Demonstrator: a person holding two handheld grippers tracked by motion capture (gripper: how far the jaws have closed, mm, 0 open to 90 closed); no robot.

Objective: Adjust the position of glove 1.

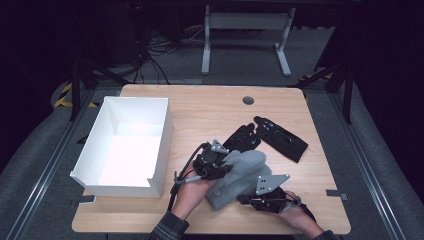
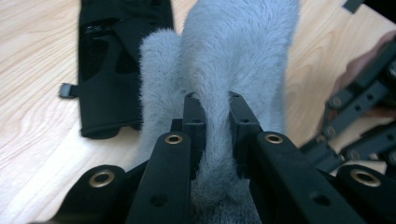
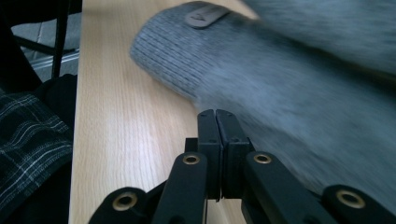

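Note:
A grey fuzzy mitten (image 1: 242, 172) lies near the table's front edge, between the two grippers. In the left gripper view my left gripper (image 2: 212, 100) is shut on a raised fold of the mitten (image 2: 233, 51), with fleece bulging between the jaws. From above, the left gripper (image 1: 226, 169) sits at the mitten's left side. My right gripper (image 3: 216, 114) has its jaws pressed flat together, tips at the edge of the mitten (image 3: 289, 93) near its ribbed cuff; no fabric shows between them. Seen from above, the right gripper (image 1: 243, 199) is at the mitten's front right.
Two black gloves (image 1: 246, 137) (image 1: 281, 138) lie just behind the mitten; one black glove (image 2: 112, 60) is beside it in the left gripper view. A white open box (image 1: 162, 145) stands at the left of the table (image 1: 210, 105). A plaid sleeve (image 3: 28, 149) is at the front edge.

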